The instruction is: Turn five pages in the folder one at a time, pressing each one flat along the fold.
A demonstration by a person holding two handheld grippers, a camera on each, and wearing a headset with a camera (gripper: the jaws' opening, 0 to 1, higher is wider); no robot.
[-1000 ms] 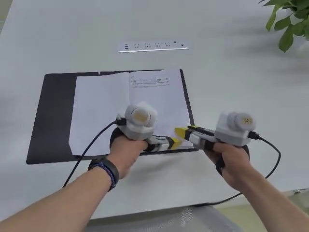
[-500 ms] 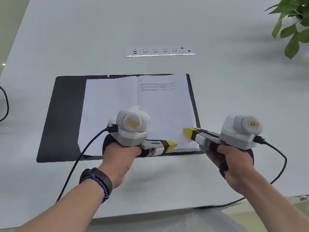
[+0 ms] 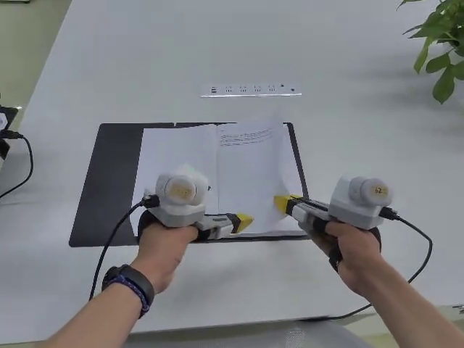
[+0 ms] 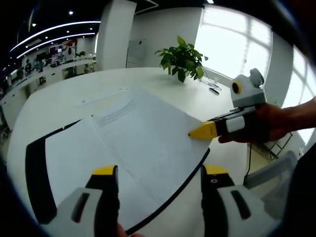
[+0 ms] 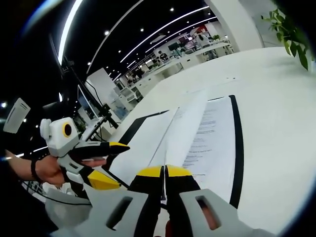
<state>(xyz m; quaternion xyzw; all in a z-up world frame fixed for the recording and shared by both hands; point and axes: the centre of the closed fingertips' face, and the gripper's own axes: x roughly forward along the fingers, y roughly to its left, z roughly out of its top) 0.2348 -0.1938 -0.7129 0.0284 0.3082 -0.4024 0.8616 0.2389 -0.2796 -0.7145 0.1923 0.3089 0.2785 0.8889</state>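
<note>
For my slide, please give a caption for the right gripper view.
Right gripper shut on a raised page above the open folder.

At centre frame, the flat matte-black folder (image 3: 109,181) held white paper pages (image 3: 250,174) bearing faint grey lines of print. The plastic left gripper (image 3: 240,222) and right gripper (image 3: 281,204) were pale grey with yellow tips. The leafy plant (image 3: 438,43) at upper right was green.

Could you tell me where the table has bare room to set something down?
Bare table lies beyond the power strip, and right of the folder toward the plant. The folder's near edge is crowded: the open left gripper, the right gripper pinching a page.
</note>
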